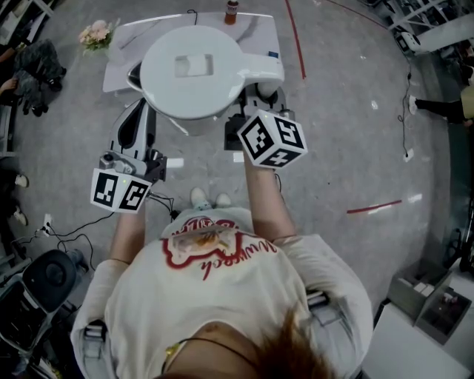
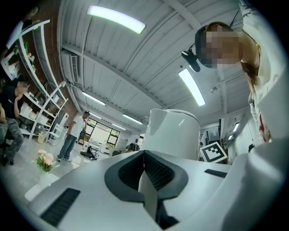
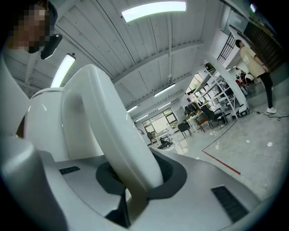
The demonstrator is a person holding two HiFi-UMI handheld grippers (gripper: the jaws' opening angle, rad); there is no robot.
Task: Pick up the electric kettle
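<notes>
A white electric kettle with a round lid is held in the air in front of the person. Its handle points right. My right gripper is shut on that handle. In the right gripper view the curved handle runs down between the dark pads of the right gripper, with the kettle body at the left. My left gripper is at the kettle's left side. In the left gripper view the left gripper is shut and empty, and the kettle rises just behind its tips. Whether they touch is hidden.
Below the kettle stands a small white table with a bunch of flowers and a bottle. Red tape lines cross the grey floor. A seated person is at the left and a dark chair at the lower left.
</notes>
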